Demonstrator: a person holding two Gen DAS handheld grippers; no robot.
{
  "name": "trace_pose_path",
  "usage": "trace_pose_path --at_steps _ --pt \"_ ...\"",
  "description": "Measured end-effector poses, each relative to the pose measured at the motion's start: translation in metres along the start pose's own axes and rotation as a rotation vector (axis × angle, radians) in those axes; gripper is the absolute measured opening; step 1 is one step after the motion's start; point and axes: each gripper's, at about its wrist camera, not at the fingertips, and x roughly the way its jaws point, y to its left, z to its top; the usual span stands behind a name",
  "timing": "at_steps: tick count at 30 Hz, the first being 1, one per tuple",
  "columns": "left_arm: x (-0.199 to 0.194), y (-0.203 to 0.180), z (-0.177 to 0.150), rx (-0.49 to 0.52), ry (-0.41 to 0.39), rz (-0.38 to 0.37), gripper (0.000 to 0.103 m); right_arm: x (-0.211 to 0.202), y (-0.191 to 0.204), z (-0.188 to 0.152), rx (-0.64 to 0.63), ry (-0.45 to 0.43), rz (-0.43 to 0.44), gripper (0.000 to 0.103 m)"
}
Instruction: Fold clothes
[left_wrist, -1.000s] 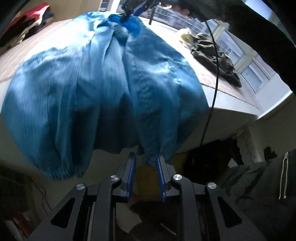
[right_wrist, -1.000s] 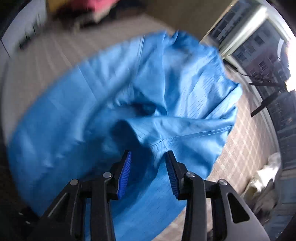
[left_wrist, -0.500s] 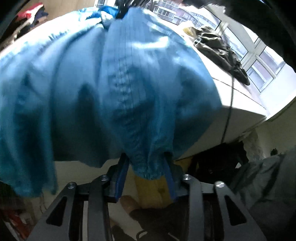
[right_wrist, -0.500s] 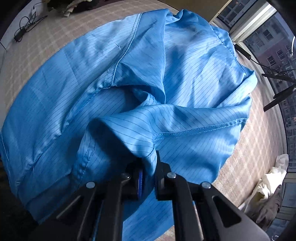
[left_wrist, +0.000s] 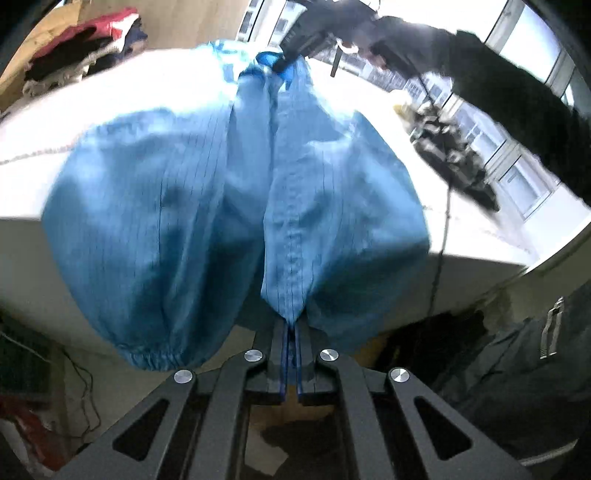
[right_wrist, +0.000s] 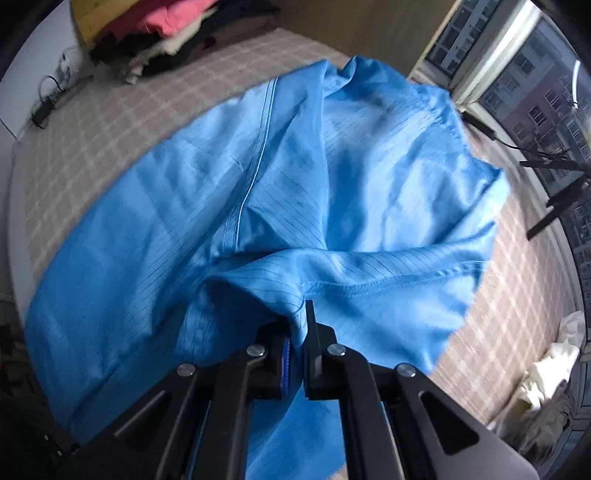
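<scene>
Blue, thin and finely striped, the cloth is pinched at two places. Our left gripper has clamped its pads on a seam ridge near the bottom of the blue garment, and our right gripper is likewise clamped on a gathered fold just below a stitched hem. We judge these two grips are taken at opposite ends so the cloth can be drawn taut between them before a fold is laid.

From the left wrist view, the garment drapes over the near edge of the bed, its elastic cuff hanging free, while the far end rises to the right gripper, held by a dark sleeve. From the right wrist view, most of it lies spread on the checked cover.

Blur softens both views, so we cannot tell whether it is trousers or a coverall. The piled clothes beyond are cut off, and the gripped edges are hidden inside the jaws.
</scene>
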Motion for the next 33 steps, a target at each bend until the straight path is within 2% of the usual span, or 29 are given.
trace_pose_path --at_steps 2,3,6,8,9,10,11,15,17,18,19,20,23,26,30,33 --pt "0.014 0.003 -0.003 0.017 0.025 0.018 0.002 0.016 0.01 0.008 -0.015 0.007 -0.038 0.004" --pt "0.021 0.004 -0.004 0.024 0.038 0.026 0.002 0.014 0.013 0.01 -0.016 -0.023 -0.058 0.004" --pt "0.024 0.008 0.002 0.019 0.068 0.008 0.002 0.003 0.02 0.017 -0.032 -0.025 -0.038 0.009" --pt "0.02 0.012 0.006 0.007 0.102 0.007 0.01 -0.02 0.015 0.014 -0.025 -0.045 0.063 0.022" --pt "0.015 0.014 0.008 0.005 0.119 0.003 0.012 -0.035 0.01 0.011 -0.011 -0.048 0.124 0.038" --pt "0.008 0.016 0.01 0.005 0.126 0.013 0.014 -0.054 0.003 0.005 0.009 -0.055 0.19 0.049" --pt "0.002 0.014 0.009 0.008 0.135 0.018 0.013 -0.072 -0.005 -0.001 0.025 -0.068 0.249 0.05" --pt "-0.037 0.02 0.019 0.035 0.186 0.058 0.012 -0.134 -0.029 -0.035 0.058 -0.177 0.391 0.057" --pt "-0.059 0.02 0.035 0.048 0.177 0.07 0.012 -0.146 -0.045 -0.058 0.121 -0.241 0.409 0.057" --pt "-0.07 0.02 0.043 0.057 0.17 0.077 0.012 -0.147 -0.052 -0.07 0.16 -0.264 0.405 0.043" --pt "-0.079 0.017 0.06 0.088 0.144 0.089 0.012 -0.144 -0.056 -0.082 0.198 -0.28 0.404 0.012" --pt "-0.089 0.013 0.077 0.12 0.118 0.101 0.012 -0.132 -0.055 -0.09 0.237 -0.278 0.413 0.004" --pt "-0.098 0.005 0.142 0.218 0.044 0.115 0.013 -0.09 -0.043 -0.111 0.331 -0.258 0.419 0.005" --pt "-0.084 0.001 0.203 0.35 -0.024 0.13 0.013 -0.046 -0.014 -0.109 0.356 -0.262 0.443 0.005" --pt "-0.023 0.002 0.277 0.491 -0.034 0.065 0.013 -0.018 0.027 -0.103 0.361 -0.265 0.504 0.006" --pt "0.029 0.006 0.314 0.521 0.017 -0.011 0.013 -0.023 0.024 -0.107 0.392 -0.265 0.563 0.007"
